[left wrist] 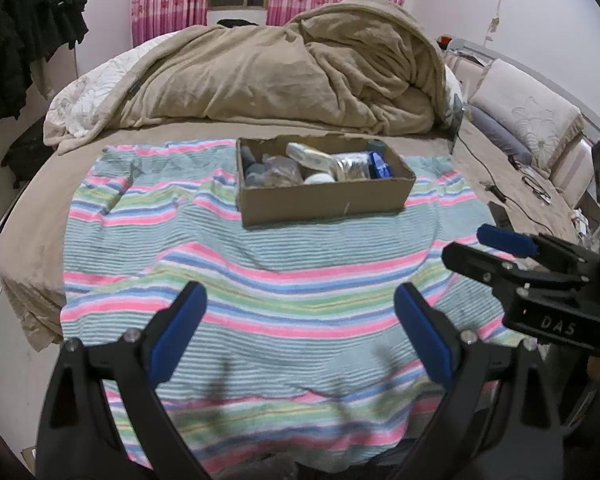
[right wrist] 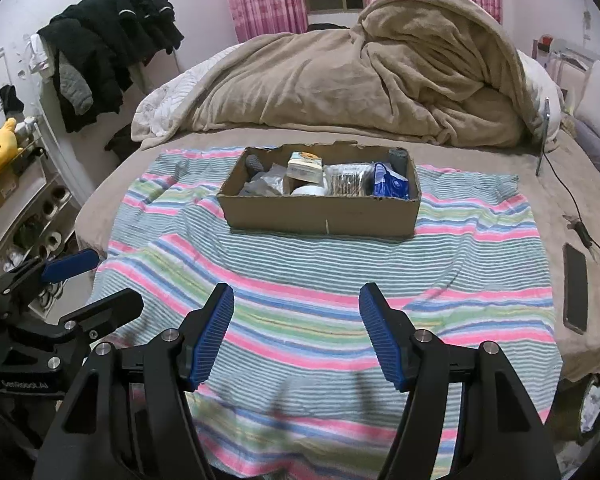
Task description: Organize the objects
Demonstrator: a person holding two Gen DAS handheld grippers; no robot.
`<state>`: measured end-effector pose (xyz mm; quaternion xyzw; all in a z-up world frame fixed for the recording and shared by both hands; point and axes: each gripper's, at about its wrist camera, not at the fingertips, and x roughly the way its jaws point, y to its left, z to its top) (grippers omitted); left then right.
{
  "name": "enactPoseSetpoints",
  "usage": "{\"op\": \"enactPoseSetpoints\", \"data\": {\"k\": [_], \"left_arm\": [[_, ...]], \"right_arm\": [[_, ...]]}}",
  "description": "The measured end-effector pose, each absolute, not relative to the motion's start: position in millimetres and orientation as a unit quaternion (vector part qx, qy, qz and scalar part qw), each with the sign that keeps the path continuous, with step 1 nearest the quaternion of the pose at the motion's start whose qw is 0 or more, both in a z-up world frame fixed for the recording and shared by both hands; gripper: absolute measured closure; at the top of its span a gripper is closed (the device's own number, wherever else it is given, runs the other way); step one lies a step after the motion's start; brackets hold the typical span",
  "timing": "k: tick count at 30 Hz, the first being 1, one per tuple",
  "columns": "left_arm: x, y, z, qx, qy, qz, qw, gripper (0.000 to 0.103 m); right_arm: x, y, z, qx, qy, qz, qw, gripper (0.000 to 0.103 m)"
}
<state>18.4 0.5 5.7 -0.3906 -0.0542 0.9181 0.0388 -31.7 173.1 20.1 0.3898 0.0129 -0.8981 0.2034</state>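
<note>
Both grippers hover spread and empty over the near end of the striped blanket.

The left gripper (left wrist: 300, 300) and right gripper (right wrist: 296, 300) hang side by side with their blue pads wide apart, nothing between them. Under them lies the striped blanket (right wrist: 320, 280), spread on the bed (right wrist: 580, 208) — the heaped tan duvet (right wrist: 380, 80) lies behind it. At the blanket's far end stands the cardboard box (right wrist: 320, 216), packed — a blue packet (right wrist: 390, 186), a small carton (right wrist: 305, 166). A dark phone (right wrist: 575, 292) lies off the blanket's right edge.
</note>
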Motion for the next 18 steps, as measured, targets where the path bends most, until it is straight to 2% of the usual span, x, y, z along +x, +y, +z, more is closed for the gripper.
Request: {"op": "enactPoseSetpoints", "data": {"k": [2, 18], "left_arm": [[23.5, 1.2, 9.3, -0.387, -0.054, 0.920, 0.041, 0.007], [23.5, 1.7, 15.8, -0.382, -0.050, 0.922, 0.042, 0.007]], "right_arm": [[-26.3, 173.6, 23.7, 0.385, 0.013, -0.900, 0.204, 0.027], [-20.5, 173.8, 29.4, 0.381, 0.012, -0.902, 0.204, 0.027]]}}
